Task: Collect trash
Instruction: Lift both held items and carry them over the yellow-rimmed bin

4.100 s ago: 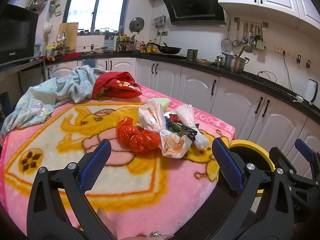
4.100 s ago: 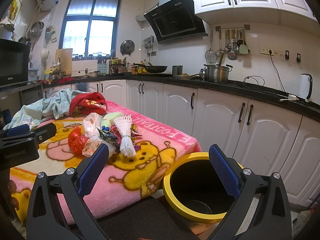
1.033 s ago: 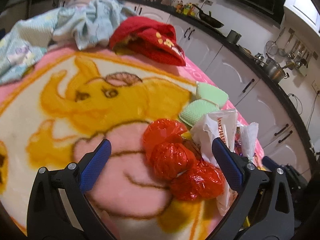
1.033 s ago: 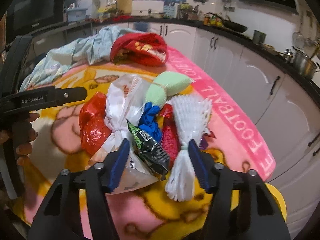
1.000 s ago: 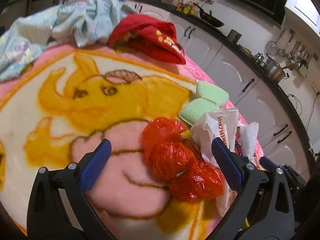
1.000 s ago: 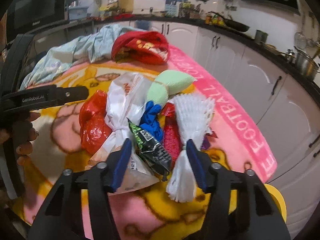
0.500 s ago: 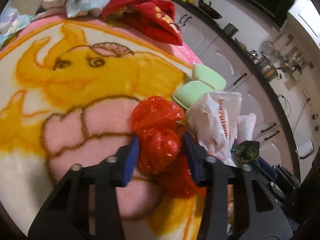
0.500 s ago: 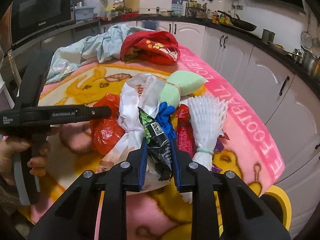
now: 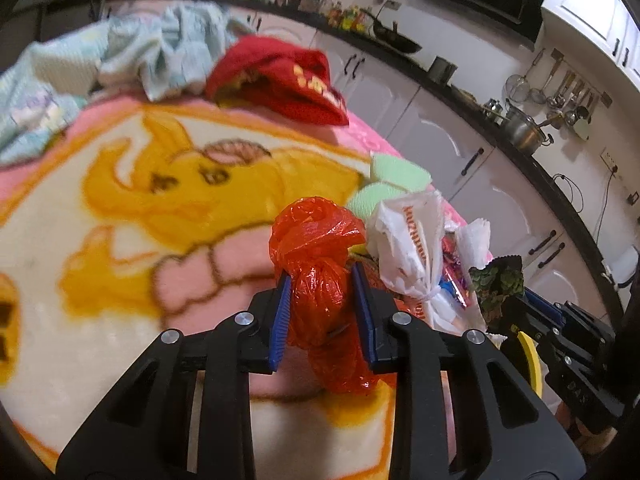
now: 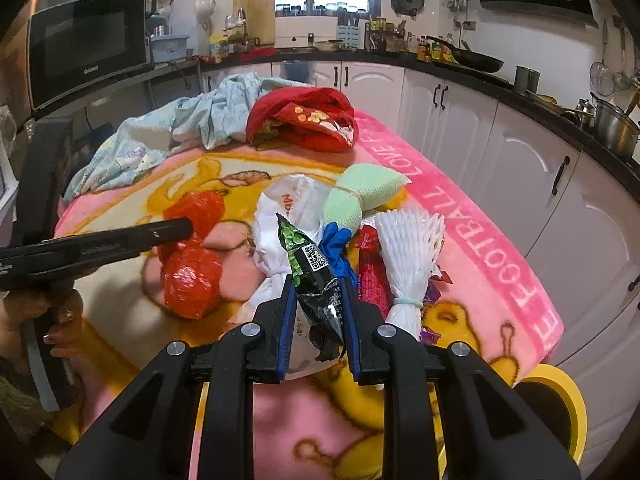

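Observation:
My left gripper [image 9: 322,280] is shut on a crumpled red plastic bag [image 9: 320,248], held just above the pink cartoon blanket [image 9: 120,208]. The bag also shows in the right wrist view [image 10: 192,280]. My right gripper [image 10: 316,284] is shut on a green-and-black snack wrapper [image 10: 310,268], lifted over the trash pile. On the pile lie a knotted white plastic bag [image 10: 284,208], a blue glove [image 10: 338,240], a red wrapper [image 10: 372,268], a white foam net [image 10: 408,248] and green foam pieces [image 10: 364,188].
A yellow-rimmed bin [image 10: 560,416] stands on the floor off the table's near right corner. A red cloth [image 10: 304,120] and a pale blue cloth [image 10: 168,136] lie at the table's far side. White cabinets [image 10: 520,152] line the right.
Both grippers have closed: the left on the red bag, the right on the snack wrapper. Both have lifted their items slightly off the pile.

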